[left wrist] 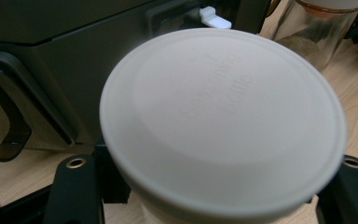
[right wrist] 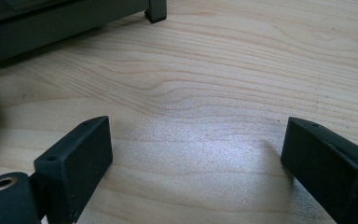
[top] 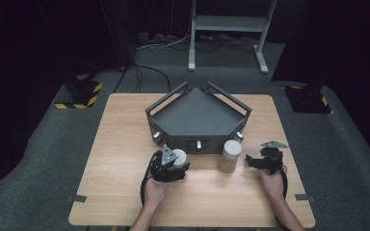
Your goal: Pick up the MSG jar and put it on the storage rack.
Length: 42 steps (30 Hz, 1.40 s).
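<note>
Left gripper [top: 172, 165] clamps a round white-lidded jar [left wrist: 223, 126] between its black jaws, just in front of the dark grey angular tray [top: 197, 118] on the pale wooden table [top: 120, 144]. Right gripper [top: 265, 161] hovers with jaws wide apart over bare wood, beside a second clear glass jar with a white lid [top: 230, 155]. Judging from this, the grasp is made; next comes lifting the held jar clear of the tray's front wall.

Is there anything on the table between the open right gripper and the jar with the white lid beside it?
Nothing visible: bare table lies between the right gripper and the jar.
</note>
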Each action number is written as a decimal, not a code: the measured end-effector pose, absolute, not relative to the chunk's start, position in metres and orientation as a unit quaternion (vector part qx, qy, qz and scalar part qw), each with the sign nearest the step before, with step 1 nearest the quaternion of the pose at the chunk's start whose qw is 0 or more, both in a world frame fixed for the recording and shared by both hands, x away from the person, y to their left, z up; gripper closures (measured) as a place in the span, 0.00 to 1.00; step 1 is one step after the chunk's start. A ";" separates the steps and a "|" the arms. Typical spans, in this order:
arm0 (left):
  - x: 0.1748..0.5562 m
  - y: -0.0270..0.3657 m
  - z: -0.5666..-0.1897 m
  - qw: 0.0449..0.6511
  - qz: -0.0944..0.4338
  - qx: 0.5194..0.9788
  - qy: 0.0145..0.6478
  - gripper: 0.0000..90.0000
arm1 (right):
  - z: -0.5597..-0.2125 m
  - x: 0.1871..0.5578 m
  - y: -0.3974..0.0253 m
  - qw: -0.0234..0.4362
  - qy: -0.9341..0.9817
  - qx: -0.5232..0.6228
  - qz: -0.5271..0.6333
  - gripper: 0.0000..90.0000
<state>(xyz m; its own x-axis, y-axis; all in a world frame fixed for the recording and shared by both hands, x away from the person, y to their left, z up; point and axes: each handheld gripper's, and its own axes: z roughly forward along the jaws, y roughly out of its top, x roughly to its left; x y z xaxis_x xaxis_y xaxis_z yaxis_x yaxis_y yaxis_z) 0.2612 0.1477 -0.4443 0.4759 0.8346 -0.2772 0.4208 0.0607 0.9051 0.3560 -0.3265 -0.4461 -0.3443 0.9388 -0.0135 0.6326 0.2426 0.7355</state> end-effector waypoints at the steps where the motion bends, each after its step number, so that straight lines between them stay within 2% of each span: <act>1: 0.261 0.147 -0.444 0.551 0.188 0.660 0.476 0.38 | -0.446 0.356 -0.327 0.235 0.752 0.522 0.326 0.10; 16: 0.264 0.148 -0.428 0.557 0.172 0.665 0.467 0.39 | -0.446 0.356 -0.327 0.235 0.752 0.523 0.326 0.10; 42: 0.290 0.148 -0.332 0.562 0.143 0.682 0.445 0.39 | -0.446 0.356 -0.327 0.236 0.752 0.522 0.327 0.10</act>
